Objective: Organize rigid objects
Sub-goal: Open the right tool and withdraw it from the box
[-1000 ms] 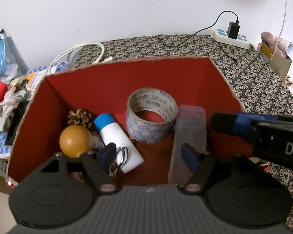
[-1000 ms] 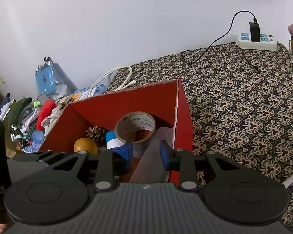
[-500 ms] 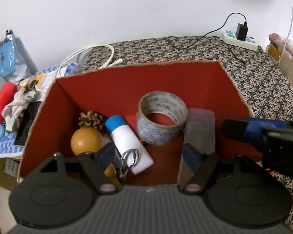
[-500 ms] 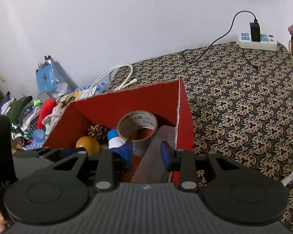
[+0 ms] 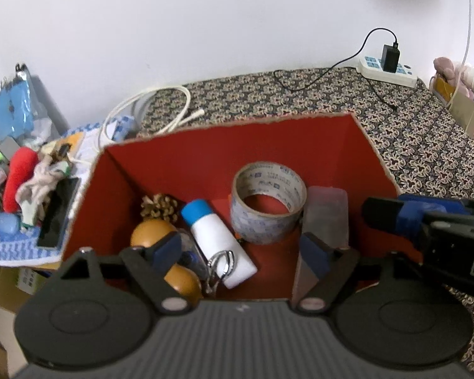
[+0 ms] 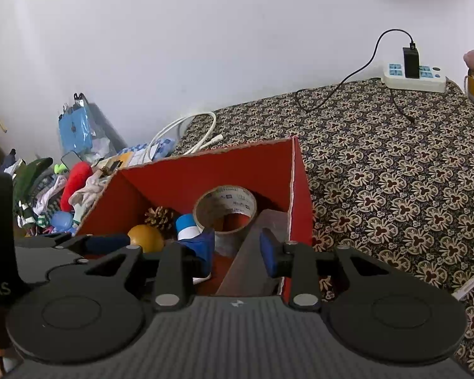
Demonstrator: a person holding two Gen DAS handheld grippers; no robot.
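Note:
A red cardboard box (image 5: 205, 161) (image 6: 300, 189) stands on the patterned table. In it lie a roll of clear tape (image 5: 267, 202) (image 6: 226, 202), a white bottle with a blue cap (image 5: 215, 230), a pine cone (image 5: 159, 205), two orange balls (image 5: 151, 233), a metal carabiner (image 5: 221, 262) and a long translucent plastic case (image 5: 324, 218) (image 6: 252, 262) leaning on the right wall. My left gripper (image 5: 240, 252) is open and empty above the box's near edge. My right gripper (image 6: 237, 249) is open over the case, not gripping it.
A power strip (image 5: 388, 69) with a black charger and cable sits at the table's back right. A white cable coil (image 5: 148, 110) lies behind the box. A clutter of cloths, a red toy (image 5: 17, 177) and a phone lies left of the box. A paper bag (image 5: 464, 110) stands far right.
Both grippers have drawn back and up from the box, so more of the table shows. The case stays leaning in the box; nothing was grasped.

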